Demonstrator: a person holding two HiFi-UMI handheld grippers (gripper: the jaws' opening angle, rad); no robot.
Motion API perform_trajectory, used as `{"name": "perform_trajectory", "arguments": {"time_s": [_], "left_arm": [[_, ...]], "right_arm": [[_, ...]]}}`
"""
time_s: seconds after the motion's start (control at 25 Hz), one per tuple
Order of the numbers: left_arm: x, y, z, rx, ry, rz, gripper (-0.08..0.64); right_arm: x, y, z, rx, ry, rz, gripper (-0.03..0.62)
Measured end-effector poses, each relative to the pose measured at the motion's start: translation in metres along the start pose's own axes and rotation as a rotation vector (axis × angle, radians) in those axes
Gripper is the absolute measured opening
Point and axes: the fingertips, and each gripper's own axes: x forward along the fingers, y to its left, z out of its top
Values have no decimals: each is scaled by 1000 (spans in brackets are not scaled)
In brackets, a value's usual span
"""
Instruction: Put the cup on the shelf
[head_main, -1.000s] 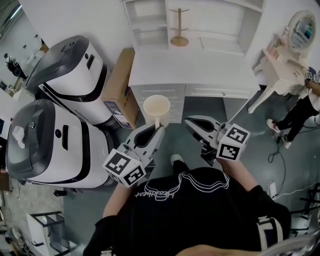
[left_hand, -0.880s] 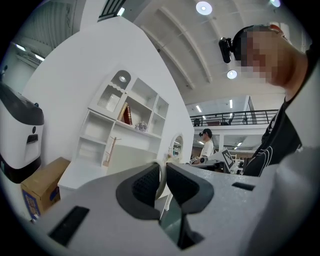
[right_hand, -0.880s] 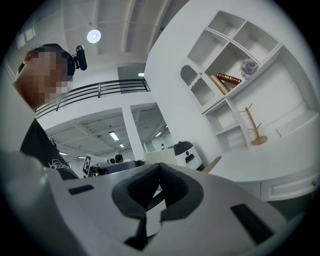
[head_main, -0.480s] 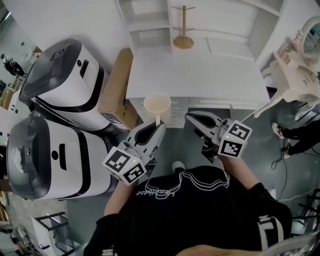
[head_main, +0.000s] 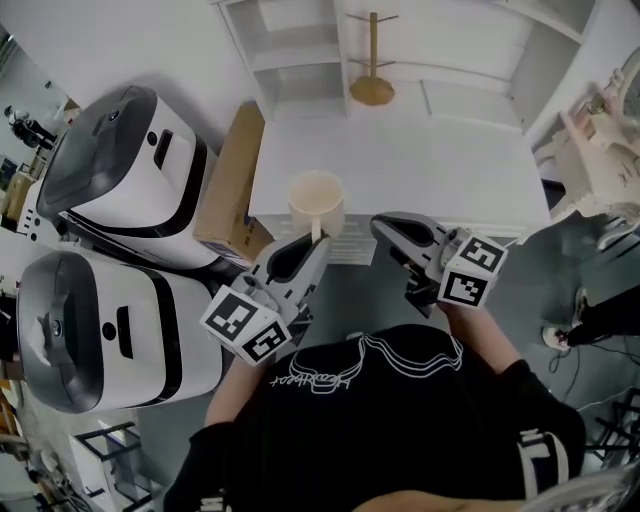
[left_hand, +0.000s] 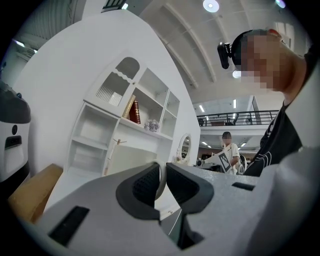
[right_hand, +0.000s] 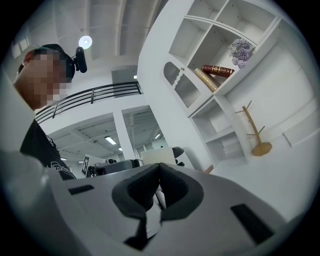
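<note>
A cream cup (head_main: 316, 198) is shown against a white desk (head_main: 430, 150) and a white shelf (head_main: 300, 45); the left gripper (head_main: 319, 240) and right gripper (head_main: 384, 226) are coloured pale grey with black pads; each cube (head_main: 245, 325) is patterned in black-and-white squares; a stand (head_main: 372, 88) is tan wood; a cardboard box (head_main: 232, 170) is brown; the far machine (head_main: 120, 165) and near machine (head_main: 100, 330) are finished in white and dark grey with black bands; a black shirt (head_main: 400, 430) is printed with white lines; a book (right_hand: 218, 69) is dark red; flowers (right_hand: 241, 49) are purple.
</note>
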Motion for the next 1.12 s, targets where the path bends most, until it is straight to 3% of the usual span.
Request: {"name": "perform_trajectory", "arguments": {"time_s": [0.52,1.12], "left_arm": [[25,34,9,4,-9,-19,46],[96,136,49,-9,-10,-121,46]], "right_arm": [[17,-30,11,-19,-7,-22,6],[85,-117,61,-39,-29,-113,6]]}}
